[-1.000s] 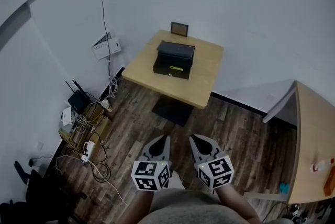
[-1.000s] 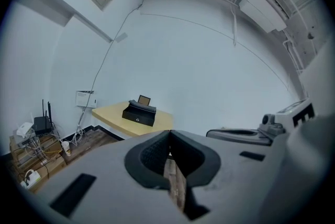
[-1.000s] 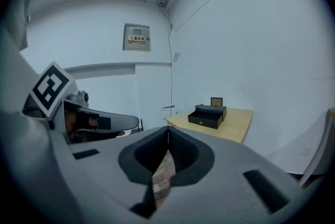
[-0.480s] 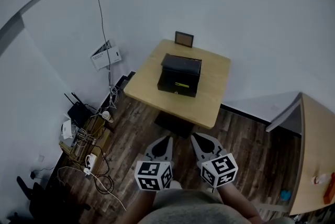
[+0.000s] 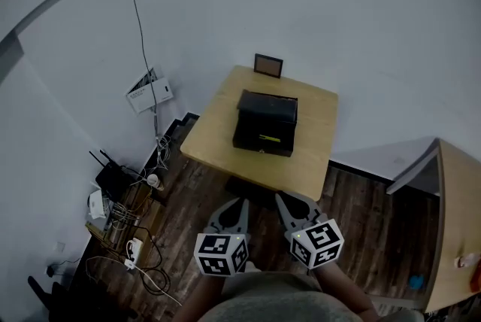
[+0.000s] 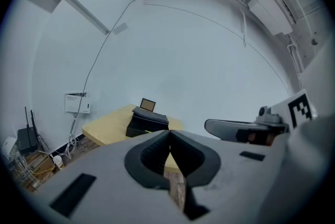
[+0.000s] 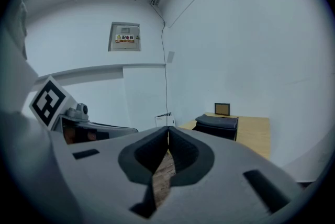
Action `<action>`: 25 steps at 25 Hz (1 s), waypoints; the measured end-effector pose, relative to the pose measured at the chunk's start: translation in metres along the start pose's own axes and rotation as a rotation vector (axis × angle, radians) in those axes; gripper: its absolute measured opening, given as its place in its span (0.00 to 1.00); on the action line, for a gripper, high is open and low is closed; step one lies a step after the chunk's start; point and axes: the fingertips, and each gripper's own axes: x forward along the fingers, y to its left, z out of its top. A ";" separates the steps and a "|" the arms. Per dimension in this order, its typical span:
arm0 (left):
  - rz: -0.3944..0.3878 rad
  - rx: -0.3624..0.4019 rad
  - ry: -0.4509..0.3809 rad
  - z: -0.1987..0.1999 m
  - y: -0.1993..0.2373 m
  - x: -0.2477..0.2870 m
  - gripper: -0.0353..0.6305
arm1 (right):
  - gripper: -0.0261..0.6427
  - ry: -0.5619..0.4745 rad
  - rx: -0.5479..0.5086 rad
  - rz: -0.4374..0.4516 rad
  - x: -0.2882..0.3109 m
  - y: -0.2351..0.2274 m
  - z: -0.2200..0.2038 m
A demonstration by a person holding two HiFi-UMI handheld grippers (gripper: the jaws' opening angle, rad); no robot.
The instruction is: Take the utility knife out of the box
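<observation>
A black box (image 5: 265, 123) with its lid raised stands on a small wooden table (image 5: 218, 136) against the wall. A yellow strip, the utility knife (image 5: 268, 138), shows inside the box at its front. The same box appears far ahead as box (image 6: 147, 123) and box (image 7: 215, 126). My left gripper (image 5: 241, 202) and right gripper (image 5: 280, 198) hang side by side over the floor just short of the table's near edge. Both are shut with nothing between their jaws. Each gripper's marker cube sits near the bottom of the head view.
A small framed picture (image 5: 268, 65) stands at the table's back edge. Routers, a power strip and tangled cables (image 5: 124, 200) lie on the wood floor at the left. A second wooden desk (image 5: 458, 208) runs along the right. A white panel (image 5: 149, 89) hangs on the wall.
The table and box have come closer and lower in the head view as I walk toward them. Both grippers stay shut and side by side.
</observation>
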 end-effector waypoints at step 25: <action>0.042 -0.040 0.054 0.017 0.064 0.092 0.06 | 0.04 0.081 -0.110 -0.022 0.094 -0.088 0.023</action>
